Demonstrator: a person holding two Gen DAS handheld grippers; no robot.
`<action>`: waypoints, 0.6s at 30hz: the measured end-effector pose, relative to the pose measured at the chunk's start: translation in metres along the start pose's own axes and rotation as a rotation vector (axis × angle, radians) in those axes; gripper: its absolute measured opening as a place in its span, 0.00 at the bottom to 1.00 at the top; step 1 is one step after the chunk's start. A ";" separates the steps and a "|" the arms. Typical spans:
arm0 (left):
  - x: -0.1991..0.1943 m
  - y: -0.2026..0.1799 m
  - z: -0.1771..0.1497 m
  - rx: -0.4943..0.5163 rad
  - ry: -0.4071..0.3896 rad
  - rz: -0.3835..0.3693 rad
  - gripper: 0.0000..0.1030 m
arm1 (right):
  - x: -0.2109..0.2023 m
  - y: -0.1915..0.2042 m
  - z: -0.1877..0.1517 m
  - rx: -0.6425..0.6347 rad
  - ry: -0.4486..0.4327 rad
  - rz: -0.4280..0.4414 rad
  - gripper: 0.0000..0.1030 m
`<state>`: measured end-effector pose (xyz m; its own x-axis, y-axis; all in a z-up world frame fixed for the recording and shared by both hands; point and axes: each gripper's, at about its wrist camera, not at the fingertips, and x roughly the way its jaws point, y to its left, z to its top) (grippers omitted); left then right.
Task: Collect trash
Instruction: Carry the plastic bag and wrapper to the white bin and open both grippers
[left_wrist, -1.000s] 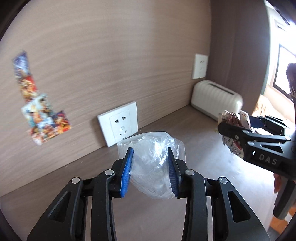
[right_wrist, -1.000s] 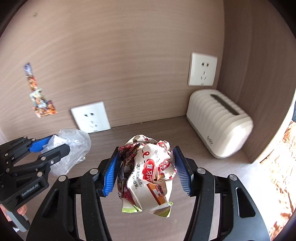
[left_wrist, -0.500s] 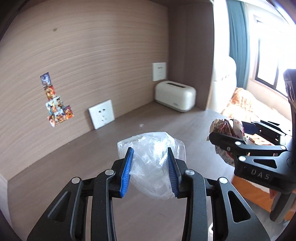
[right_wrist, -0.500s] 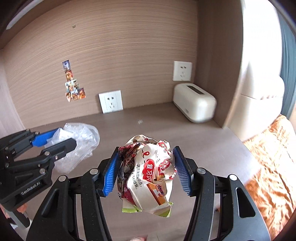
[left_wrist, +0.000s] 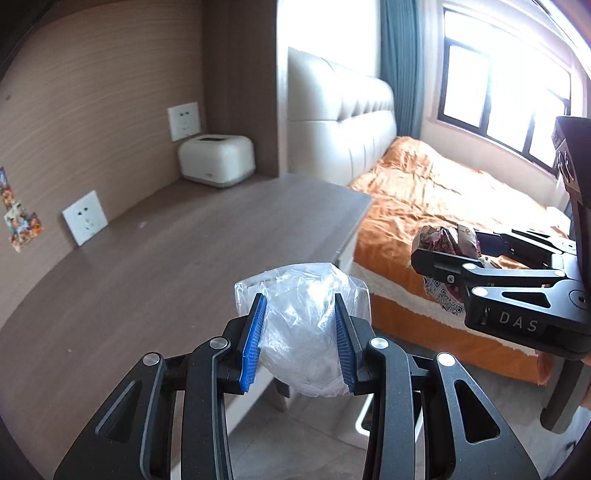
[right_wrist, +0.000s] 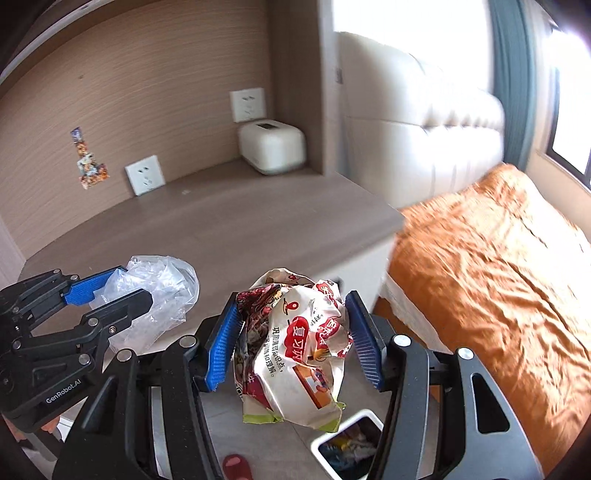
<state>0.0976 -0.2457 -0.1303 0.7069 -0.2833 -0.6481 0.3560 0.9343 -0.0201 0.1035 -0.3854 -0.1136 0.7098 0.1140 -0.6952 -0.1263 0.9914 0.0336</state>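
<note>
Both hand-held grippers pulled back from desk (left_wrist: 155, 266), left hand-held gripper (left_wrist: 300, 339) clamping plastic bag (left_wrist: 306, 332), right hand-held gripper (right_wrist: 293, 343) clamping wrapper (right_wrist: 299, 347)

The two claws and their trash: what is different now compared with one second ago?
Both claws have drawn back from the wall, past the desk edge; the bed and a white bin on the floor now show. Unchanged: left claw grips the clear plastic bag, right claw the crumpled snack wrapper.

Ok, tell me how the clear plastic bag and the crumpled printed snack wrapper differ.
The clear plastic bag is see-through and unprinted; the crumpled printed snack wrapper is opaque, red and white with text. The bag sits in the left hand-held gripper, the wrapper in the right hand-held gripper. Both are scrunched and gripped.
</note>
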 end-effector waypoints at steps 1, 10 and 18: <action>0.006 -0.014 -0.004 0.006 0.014 -0.020 0.34 | -0.003 -0.013 -0.007 0.011 0.011 -0.006 0.56; 0.068 -0.127 -0.069 0.074 0.131 -0.170 0.34 | -0.003 -0.105 -0.098 0.058 0.149 -0.068 0.56; 0.152 -0.186 -0.155 0.162 0.255 -0.230 0.34 | 0.045 -0.149 -0.175 0.124 0.251 -0.056 0.56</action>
<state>0.0439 -0.4287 -0.3428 0.4299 -0.3997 -0.8096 0.5944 0.8002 -0.0794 0.0331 -0.5389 -0.2752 0.5178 0.0549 -0.8538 0.0051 0.9977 0.0672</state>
